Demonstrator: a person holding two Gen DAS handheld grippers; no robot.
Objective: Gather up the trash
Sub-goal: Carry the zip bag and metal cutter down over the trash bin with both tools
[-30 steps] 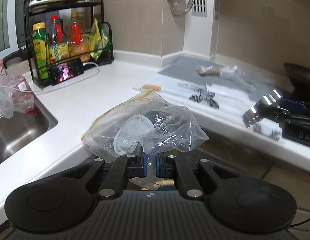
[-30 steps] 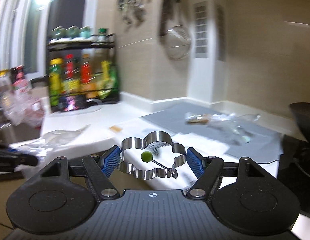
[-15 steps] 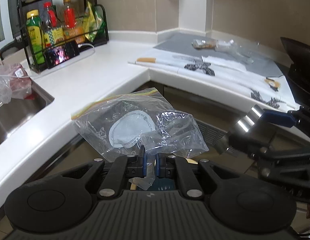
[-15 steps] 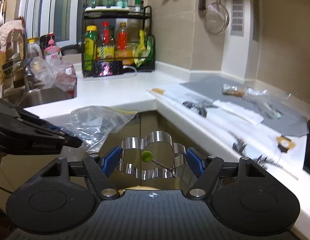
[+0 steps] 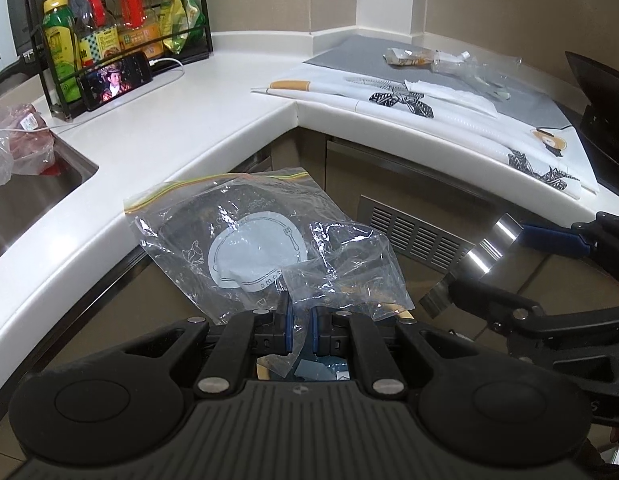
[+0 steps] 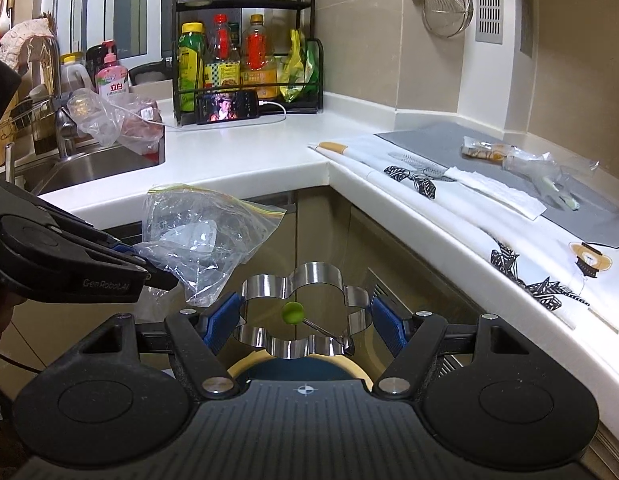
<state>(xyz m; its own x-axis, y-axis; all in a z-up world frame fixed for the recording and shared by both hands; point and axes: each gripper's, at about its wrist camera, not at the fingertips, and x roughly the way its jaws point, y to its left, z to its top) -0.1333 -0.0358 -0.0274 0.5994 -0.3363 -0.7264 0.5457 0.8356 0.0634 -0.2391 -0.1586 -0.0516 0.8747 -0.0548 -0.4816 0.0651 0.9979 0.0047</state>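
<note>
**Left wrist view: bag pinched, metal ring clamped, both held off the counter**

Left wrist view shows the left gripper (image 5: 300, 330) nearest, its blue pads clenched on the lower edge of a clear zip bag (image 5: 265, 248); the bag hangs in the air in front of the cabinet fronts, below the counter edge, with a round white printed label inside it; just to the right sits the right gripper (image 5: 549, 264), grasping a flower-shaped metal ring (image 5: 475, 258). From the right wrist view, the right gripper (image 6: 305, 318) presses its pads against both sides of the ring (image 6: 305, 312), a small green knob (image 6: 292, 313) at its centre; under it shows the rim of a bin (image 6: 245, 362), cream edged and dark inside. Farther back, the white countertop (image 6: 237, 160) turns a corner; a patterned sheet (image 6: 469, 216) and a grey mat (image 6: 433, 140) lie on its right run, with a snack wrapper (image 6: 483, 151) on the mat; at the back stand a bottle rack (image 6: 245, 60), a phone (image 6: 226, 106) leaning against it, and the sink (image 6: 93, 168) at the left.
</note>
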